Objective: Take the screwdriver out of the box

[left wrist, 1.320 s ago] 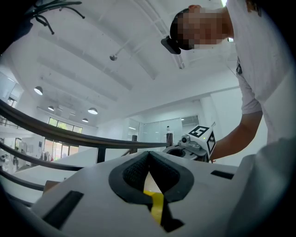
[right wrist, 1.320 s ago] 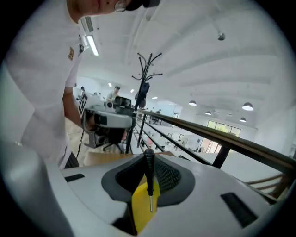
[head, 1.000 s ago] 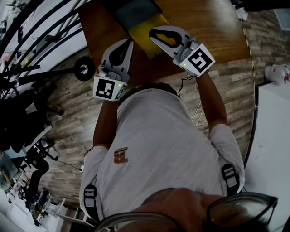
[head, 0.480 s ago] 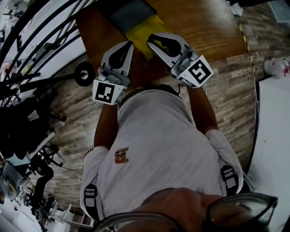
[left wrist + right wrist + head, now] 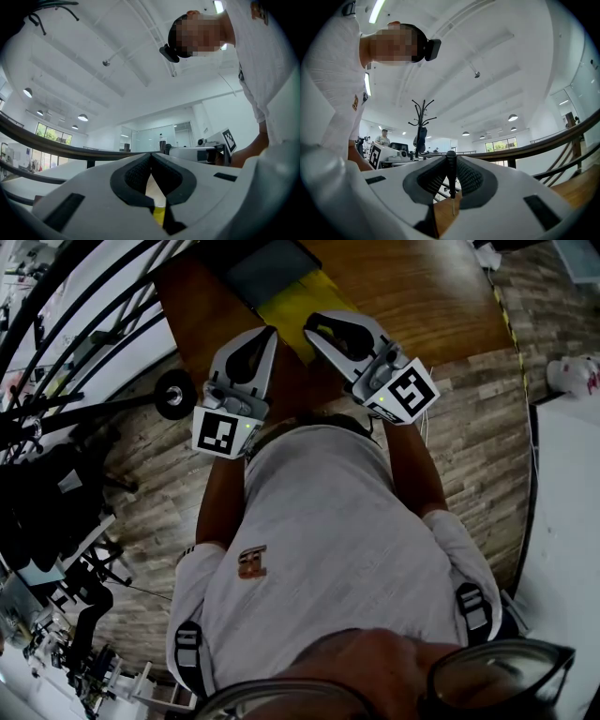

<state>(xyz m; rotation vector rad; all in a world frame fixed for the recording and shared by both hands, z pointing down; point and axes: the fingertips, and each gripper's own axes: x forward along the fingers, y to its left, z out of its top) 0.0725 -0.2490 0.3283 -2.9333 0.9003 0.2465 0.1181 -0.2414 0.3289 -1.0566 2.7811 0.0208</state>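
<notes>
In the right gripper view my right gripper (image 5: 451,157) is shut on a thin black screwdriver (image 5: 451,180); its handle sits between the pads and its fine metal shaft points down toward the wood. The head view shows that gripper (image 5: 312,322) held over the near edge of the yellow box (image 5: 298,298), which lies on the wooden table (image 5: 422,296); the screwdriver is too small to make out there. My left gripper (image 5: 269,331) hovers just left of the box, its jaws together with nothing between them (image 5: 151,155). A strip of yellow shows below its pads.
A dark grey lid or insert (image 5: 272,266) lies at the box's far end. Black railings and a round black wheel (image 5: 174,388) crowd the left side over the plank floor. A white surface (image 5: 562,521) runs along the right. A coat stand (image 5: 421,126) stands far off.
My right gripper has drawn slightly back toward the person and rolled a little, still holding the screwdriver. The left gripper has hardly moved.
</notes>
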